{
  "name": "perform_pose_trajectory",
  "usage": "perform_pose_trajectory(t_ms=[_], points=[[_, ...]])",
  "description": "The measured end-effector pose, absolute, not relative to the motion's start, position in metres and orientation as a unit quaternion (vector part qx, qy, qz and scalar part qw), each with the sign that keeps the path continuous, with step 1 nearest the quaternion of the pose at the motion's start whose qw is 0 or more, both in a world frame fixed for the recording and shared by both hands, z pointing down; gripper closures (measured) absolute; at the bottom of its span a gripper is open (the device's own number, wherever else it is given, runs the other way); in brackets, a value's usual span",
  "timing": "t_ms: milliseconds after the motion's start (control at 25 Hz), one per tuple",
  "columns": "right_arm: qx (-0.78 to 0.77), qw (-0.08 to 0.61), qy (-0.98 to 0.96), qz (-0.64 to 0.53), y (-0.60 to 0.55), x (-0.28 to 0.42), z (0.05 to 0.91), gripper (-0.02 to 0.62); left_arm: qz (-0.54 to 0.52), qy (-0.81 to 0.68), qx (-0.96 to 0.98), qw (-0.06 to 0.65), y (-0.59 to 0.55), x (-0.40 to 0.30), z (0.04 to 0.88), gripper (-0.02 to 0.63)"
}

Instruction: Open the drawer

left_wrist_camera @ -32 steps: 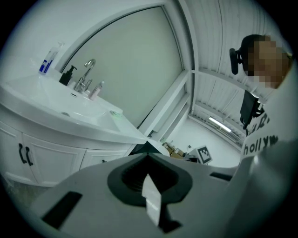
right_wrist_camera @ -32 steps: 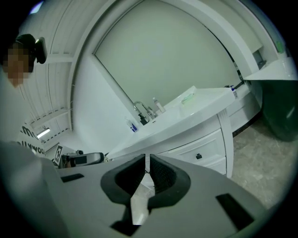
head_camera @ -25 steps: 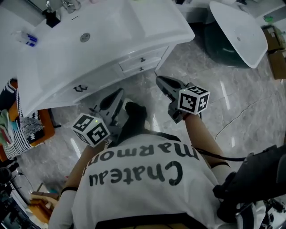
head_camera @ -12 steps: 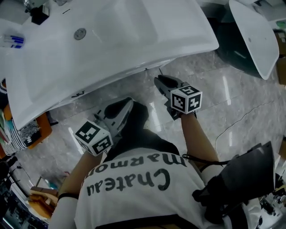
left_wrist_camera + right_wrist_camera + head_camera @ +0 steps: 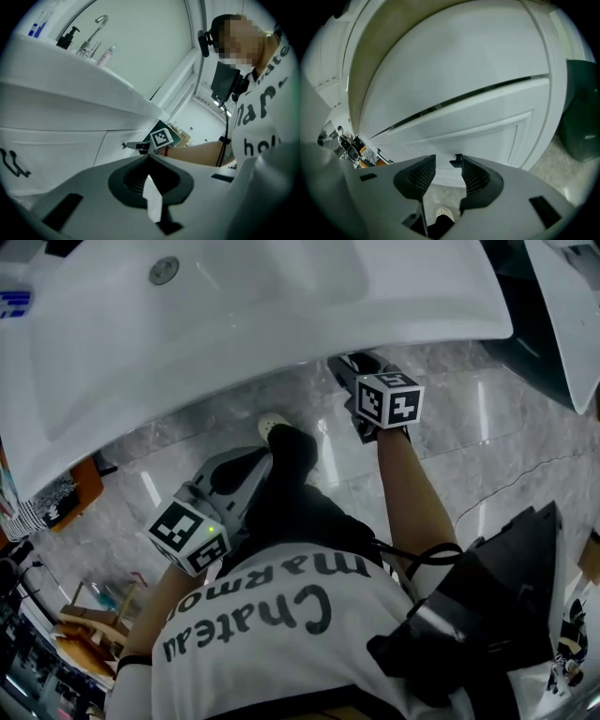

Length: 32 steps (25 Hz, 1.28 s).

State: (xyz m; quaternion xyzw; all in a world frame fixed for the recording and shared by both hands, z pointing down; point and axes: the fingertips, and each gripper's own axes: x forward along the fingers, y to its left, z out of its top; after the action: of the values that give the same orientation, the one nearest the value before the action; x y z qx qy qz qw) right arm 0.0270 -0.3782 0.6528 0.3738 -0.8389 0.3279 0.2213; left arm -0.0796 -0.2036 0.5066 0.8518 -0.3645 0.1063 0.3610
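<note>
My right claw (image 5: 448,161), its jaws just sprung apart, brackets the small dark handle (image 5: 457,161) of the white drawer (image 5: 478,124) without pressing on it, under the washbasin (image 5: 281,315). My left claw (image 5: 149,159) hangs closed and empty, well apart from the drawer.
</note>
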Motion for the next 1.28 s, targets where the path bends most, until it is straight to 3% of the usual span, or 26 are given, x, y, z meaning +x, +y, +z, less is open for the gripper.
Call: perform_pose_trajectory(t_ms=[400,480,800,1280], points=[[0.389,0.304,-0.817,0.297,-0.395,0.022,0.693,0.41,0.102,-0.399,0.832,0.372,-0.197,-0.099,0.525,0.6],[0.399,0.317,-0.809,0.292,-0.396,0.025,0.696,0.442,0.098,-0.401,0.83,0.375,-0.198,-0.101,0.528,0.601],[0.407,0.309,-0.793,0.332,-0.394,0.018,0.695,0.445,0.077,-0.408,0.826,0.382,-0.205,-0.108,0.523,0.6],[0.398,0.349,-0.778,0.339,-0.37,0.028,0.697,0.449,0.046,-0.406,0.825,0.389,-0.204,-0.096,0.512,0.601]])
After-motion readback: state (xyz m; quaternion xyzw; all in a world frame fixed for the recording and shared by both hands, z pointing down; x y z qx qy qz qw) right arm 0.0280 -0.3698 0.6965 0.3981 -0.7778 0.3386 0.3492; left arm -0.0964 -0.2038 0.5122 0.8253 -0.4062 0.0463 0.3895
